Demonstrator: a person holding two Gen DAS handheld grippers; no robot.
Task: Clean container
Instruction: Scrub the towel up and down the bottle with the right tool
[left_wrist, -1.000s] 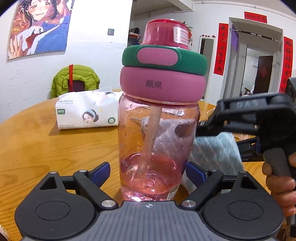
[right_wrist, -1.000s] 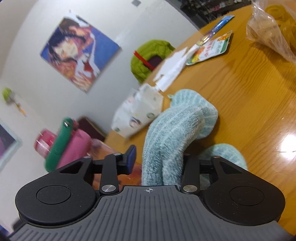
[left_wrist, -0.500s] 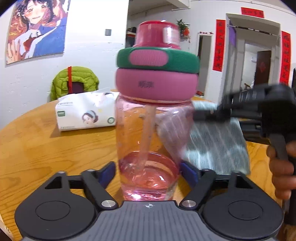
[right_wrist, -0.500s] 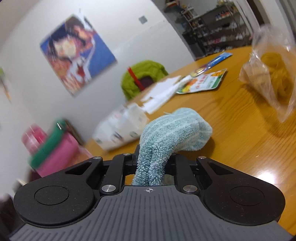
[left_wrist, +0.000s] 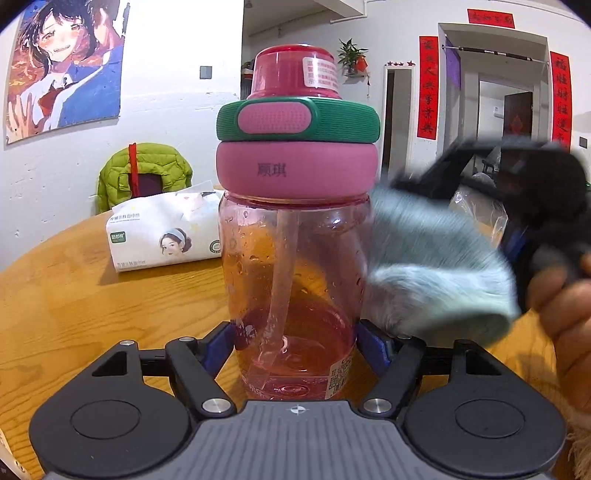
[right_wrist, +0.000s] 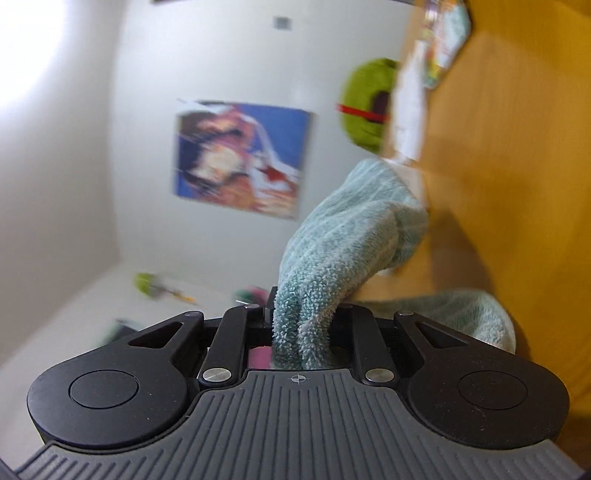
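- The bottle (left_wrist: 295, 266) stands upright on the wooden table (left_wrist: 74, 295), its long axis vertical, dead ahead at 12 o'clock from the left claw (left_wrist: 297, 350).
- The left claw is clamped on the bottle: its blue pads (left_wrist: 369, 349) press the clear lower body on both sides, just above the base.
- A little pink liquid sits in the bottom, and a straw runs down from the pink and green lid (left_wrist: 297, 147).
- The towel (left_wrist: 432, 266) lies at 3 o'clock from the bottle, touching its right wall below the lid; blur makes the exact contact line hard to read.
- The right claw (right_wrist: 304, 325) is closed on a bunched fold of the towel (right_wrist: 351, 236), with the rest draping forward and down.
- The right claw is therefore the one placed to wipe, working sideways toward 9 o'clock, while the left serves as a holder.
- The tissue pack (left_wrist: 162, 232) sits at 10 o'clock, well apart.
- A clear bag (left_wrist: 476, 210) lies behind the towel at 2 o'clock.
- Nothing stands between towel and bottle; the lid's overhang may catch the cloth on an upward stroke.
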